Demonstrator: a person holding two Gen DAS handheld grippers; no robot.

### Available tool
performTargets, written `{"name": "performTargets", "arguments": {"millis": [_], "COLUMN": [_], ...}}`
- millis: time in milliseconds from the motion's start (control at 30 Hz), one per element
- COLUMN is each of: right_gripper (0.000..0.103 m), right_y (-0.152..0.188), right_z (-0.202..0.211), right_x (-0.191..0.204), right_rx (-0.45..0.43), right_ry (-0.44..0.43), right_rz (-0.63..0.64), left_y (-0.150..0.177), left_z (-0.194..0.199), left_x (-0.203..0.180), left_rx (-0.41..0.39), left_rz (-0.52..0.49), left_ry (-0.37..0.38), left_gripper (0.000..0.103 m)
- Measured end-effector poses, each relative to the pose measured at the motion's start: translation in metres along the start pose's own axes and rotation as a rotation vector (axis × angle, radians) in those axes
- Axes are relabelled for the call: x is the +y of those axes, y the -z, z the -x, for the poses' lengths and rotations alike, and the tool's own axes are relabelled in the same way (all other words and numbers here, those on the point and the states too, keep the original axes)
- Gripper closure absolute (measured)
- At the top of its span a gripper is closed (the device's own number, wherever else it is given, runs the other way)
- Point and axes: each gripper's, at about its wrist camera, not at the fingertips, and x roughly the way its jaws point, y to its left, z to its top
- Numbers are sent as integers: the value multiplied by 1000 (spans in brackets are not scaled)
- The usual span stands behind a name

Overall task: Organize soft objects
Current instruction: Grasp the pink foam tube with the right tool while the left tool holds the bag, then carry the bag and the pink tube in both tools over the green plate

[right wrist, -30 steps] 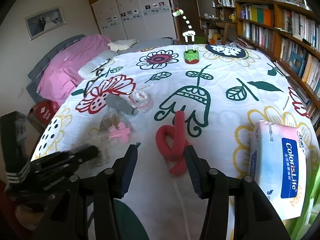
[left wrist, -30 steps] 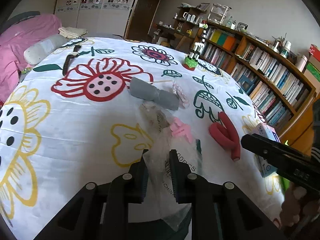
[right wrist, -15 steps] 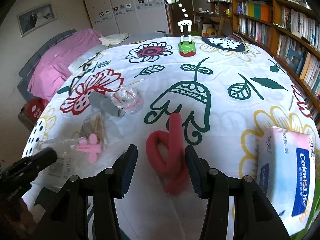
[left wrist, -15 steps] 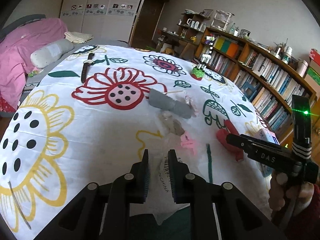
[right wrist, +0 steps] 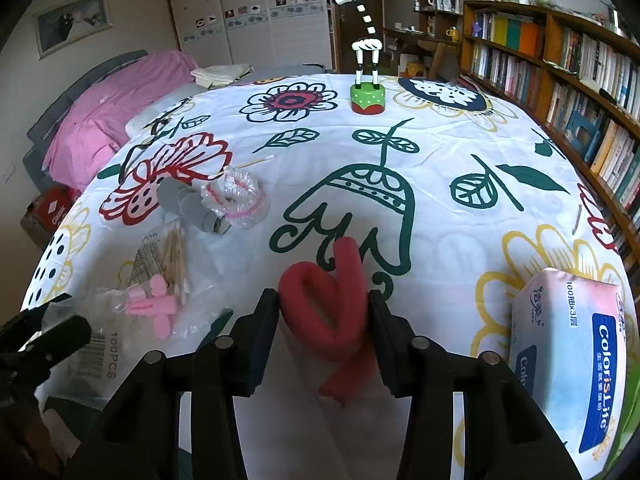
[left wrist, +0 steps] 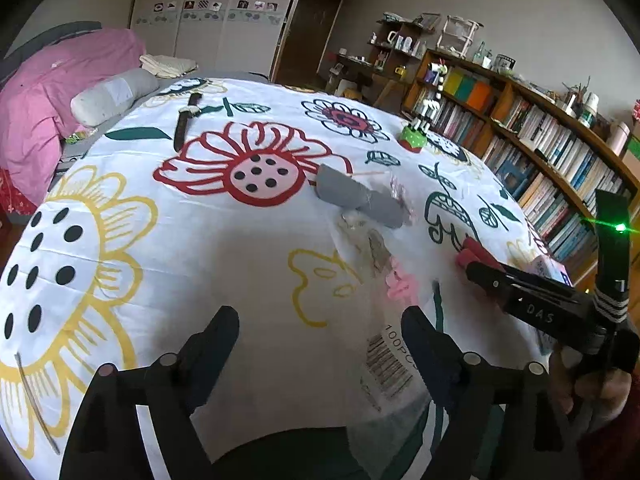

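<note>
Your left gripper [left wrist: 320, 328] is opening, its jaws now wide apart over the flowered tablecloth [left wrist: 200, 248], pressing on nothing. The clear plastic bag [left wrist: 390, 364] with the barcode label lies against the inside of the right-hand finger; its lower end is cut off behind the gripper body, so you cannot tell how far it reaches.

Your right gripper [right wrist: 324, 320] is closing, with the red foam roller [right wrist: 336, 312] between its jaws. Both pads sit right against the looped part, but whether they actually press into it is hard to make out. The roller's tail runs down between the fingers. In the left wrist view most of that roller is hidden behind the right gripper's black finger.

The pink foam piece [right wrist: 154, 308] lies on the clear bag, beside a packet of cotton swabs [right wrist: 170, 254]. Farther back, a grey cloth roll [right wrist: 188, 204] touches a crumpled clear cap [right wrist: 238, 198]; its contents are unclear. The tissue pack [right wrist: 572, 364] lies at the right edge, partly cut off. A toy giraffe [right wrist: 366, 64] stands at the far side.
</note>
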Motion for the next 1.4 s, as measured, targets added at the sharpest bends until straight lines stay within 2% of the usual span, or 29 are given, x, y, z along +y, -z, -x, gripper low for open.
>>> {"name": "performTargets", "arguments": {"millis": [100, 167, 233, 367, 433, 467, 600, 1100, 1400], "right_gripper": [59, 59, 59, 59, 59, 59, 59, 59, 59], "right_y": [3, 4, 5, 7, 8, 9, 13, 21, 29], "right_z": [5, 10, 16, 28, 33, 36, 46, 75, 93], "right_x": [2, 3, 4, 4, 3, 3, 1, -3, -14], "right_rx": [-7, -17, -29, -52, -61, -64, -77, -124, -154], "right_ry": [-21, -32, -45, -59, -65, -68, -76, -105, -115], "right_rz": [3, 5, 3, -3, -6, -7, -10, -27, -44], "left_y": [2, 3, 4, 7, 7, 7, 7, -11, -13], "left_z": [-4, -5, -9, -11, -10, -9, -1, 45, 48], "left_x": [-4, -7, -9, -14, -15, -16, -16, -27, -36], "left_rx": [13, 17, 35, 46, 50, 48, 31, -92, -105], "left_rz": [-14, -22, -26, -33, -29, -30, -34, -78, -89], "left_ry": [9, 18, 32, 44, 56, 53, 47, 36, 38], "left_gripper": [17, 21, 47, 67, 84, 86, 91, 92, 92]}}
